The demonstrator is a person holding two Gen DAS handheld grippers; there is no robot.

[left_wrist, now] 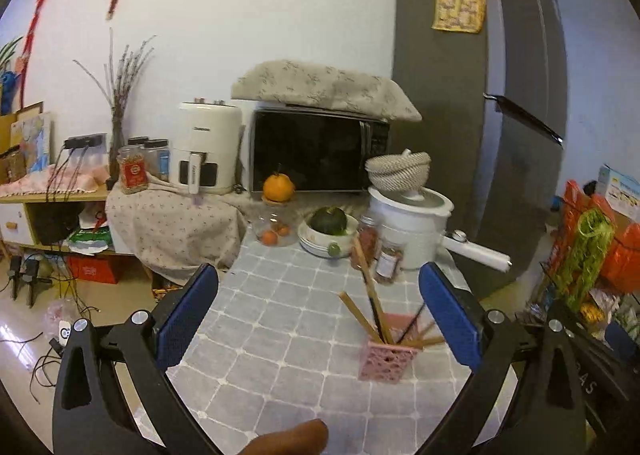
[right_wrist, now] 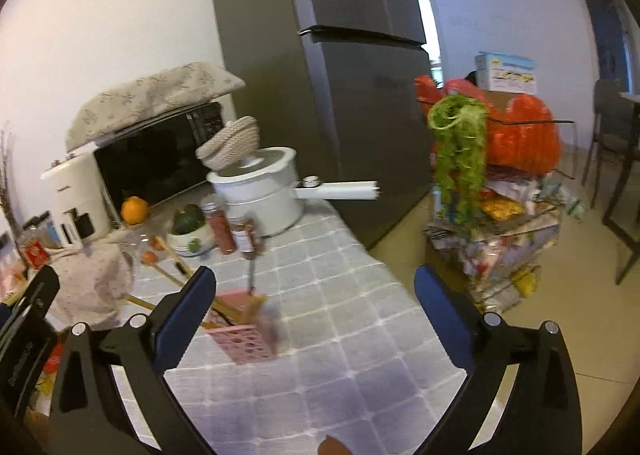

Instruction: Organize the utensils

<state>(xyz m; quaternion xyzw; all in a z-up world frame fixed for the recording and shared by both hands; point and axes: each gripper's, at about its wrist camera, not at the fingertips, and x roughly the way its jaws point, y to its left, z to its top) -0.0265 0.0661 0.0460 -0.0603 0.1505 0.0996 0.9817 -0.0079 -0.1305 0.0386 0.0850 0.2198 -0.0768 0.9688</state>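
Note:
A pink perforated holder (left_wrist: 386,361) stands on the grey tiled table (left_wrist: 288,319) and holds several wooden utensils (left_wrist: 370,287) and chopsticks that lean out of its top. My left gripper (left_wrist: 318,319) is open and empty, held above the table with the holder just inside its right finger (left_wrist: 452,319). In the right wrist view the same holder (right_wrist: 246,329) with its utensils (right_wrist: 168,275) sits beside my left finger (right_wrist: 184,319). My right gripper (right_wrist: 314,315) is open and empty above the table.
At the table's back stand a white pot (left_wrist: 408,227) with a long handle, two spice jars (left_wrist: 386,259), a bowl with a green squash (left_wrist: 330,229), a glass jar with oranges (left_wrist: 274,231), a microwave (left_wrist: 316,151) and an air fryer (left_wrist: 206,153). A grey fridge (right_wrist: 340,75) stands right; a cluttered rack (right_wrist: 500,195) beyond.

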